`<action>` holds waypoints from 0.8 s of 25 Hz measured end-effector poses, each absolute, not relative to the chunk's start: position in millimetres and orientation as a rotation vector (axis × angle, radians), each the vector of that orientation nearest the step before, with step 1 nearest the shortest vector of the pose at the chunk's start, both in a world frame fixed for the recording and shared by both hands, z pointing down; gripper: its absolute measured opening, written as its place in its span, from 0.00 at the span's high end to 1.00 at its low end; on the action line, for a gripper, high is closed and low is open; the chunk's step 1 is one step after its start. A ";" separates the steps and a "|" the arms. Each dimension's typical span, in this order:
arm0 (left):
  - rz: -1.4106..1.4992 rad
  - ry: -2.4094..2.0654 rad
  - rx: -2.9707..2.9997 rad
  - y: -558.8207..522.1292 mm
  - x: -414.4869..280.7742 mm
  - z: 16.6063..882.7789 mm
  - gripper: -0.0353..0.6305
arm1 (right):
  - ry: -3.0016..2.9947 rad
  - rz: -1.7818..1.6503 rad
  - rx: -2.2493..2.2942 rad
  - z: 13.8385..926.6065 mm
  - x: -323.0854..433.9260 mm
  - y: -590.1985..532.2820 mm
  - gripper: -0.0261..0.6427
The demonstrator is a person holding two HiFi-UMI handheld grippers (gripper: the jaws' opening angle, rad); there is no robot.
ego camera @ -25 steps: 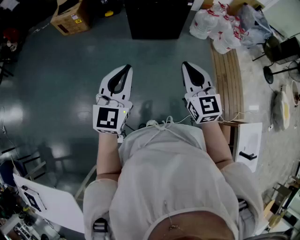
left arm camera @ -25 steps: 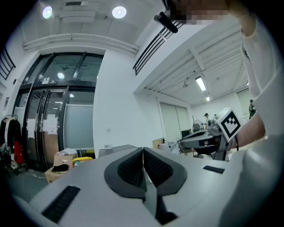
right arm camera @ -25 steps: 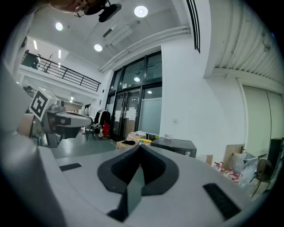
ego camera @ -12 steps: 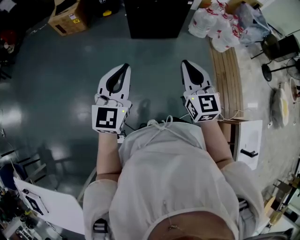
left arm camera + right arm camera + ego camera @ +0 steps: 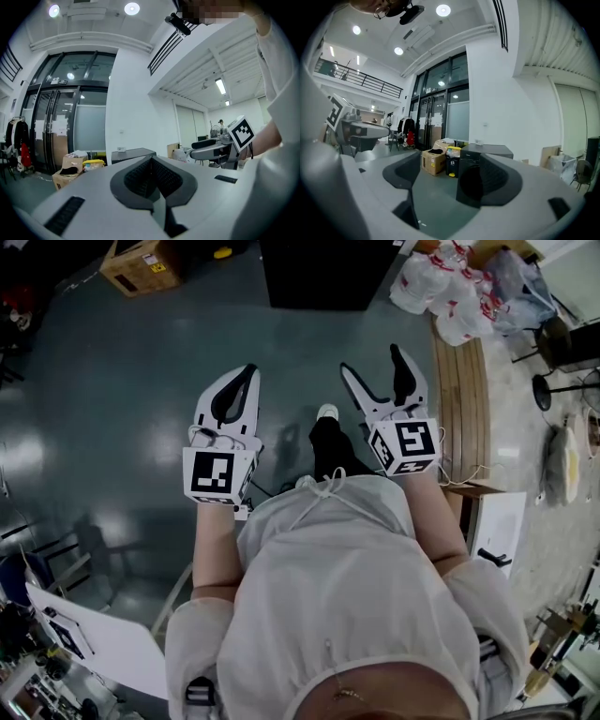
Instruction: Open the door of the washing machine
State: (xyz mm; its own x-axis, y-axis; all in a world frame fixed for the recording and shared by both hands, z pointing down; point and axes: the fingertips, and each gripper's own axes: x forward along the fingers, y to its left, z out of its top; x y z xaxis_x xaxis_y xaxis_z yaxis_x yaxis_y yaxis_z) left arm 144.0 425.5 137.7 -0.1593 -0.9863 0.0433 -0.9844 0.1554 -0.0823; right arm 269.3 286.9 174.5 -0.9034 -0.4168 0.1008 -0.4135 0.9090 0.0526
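The washing machine (image 5: 328, 273) is a dark box on the floor well ahead of me; its dark front (image 5: 480, 159) shows between the right jaws, far off. My left gripper (image 5: 239, 381) is held level at the left with its jaws shut and nothing in them, the tips meeting (image 5: 151, 159). My right gripper (image 5: 375, 367) is level at the right. Its jaws have just been opening and now stand wide apart (image 5: 450, 173) with nothing between them. Neither gripper is near the machine.
A cardboard box (image 5: 141, 263) sits left of the machine and white plastic bags (image 5: 450, 296) right of it. A wooden bench (image 5: 459, 399) runs along the right. The person's shoe (image 5: 326, 413) is forward between the grippers. A white board (image 5: 103, 643) lies at lower left.
The right gripper's jaws have gone from shut to wide open. Both grippers have shifted a little forward, and the person's foot has stepped out between them.
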 end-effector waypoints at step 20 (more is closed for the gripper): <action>-0.268 2.498 -1.916 158.8 -30.2 165.8 0.91 | -2.911 -0.003 0.503 214.5 77.7 12.9 0.38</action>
State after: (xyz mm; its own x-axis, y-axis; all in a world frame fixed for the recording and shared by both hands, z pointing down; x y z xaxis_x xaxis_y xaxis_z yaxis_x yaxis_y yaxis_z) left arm -30.2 158.8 165.8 -0.2643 -0.9574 0.1167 -0.9603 0.2501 -0.1234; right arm 77.7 12.9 214.5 -0.9250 -0.3327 0.1835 -0.3323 0.9426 0.0335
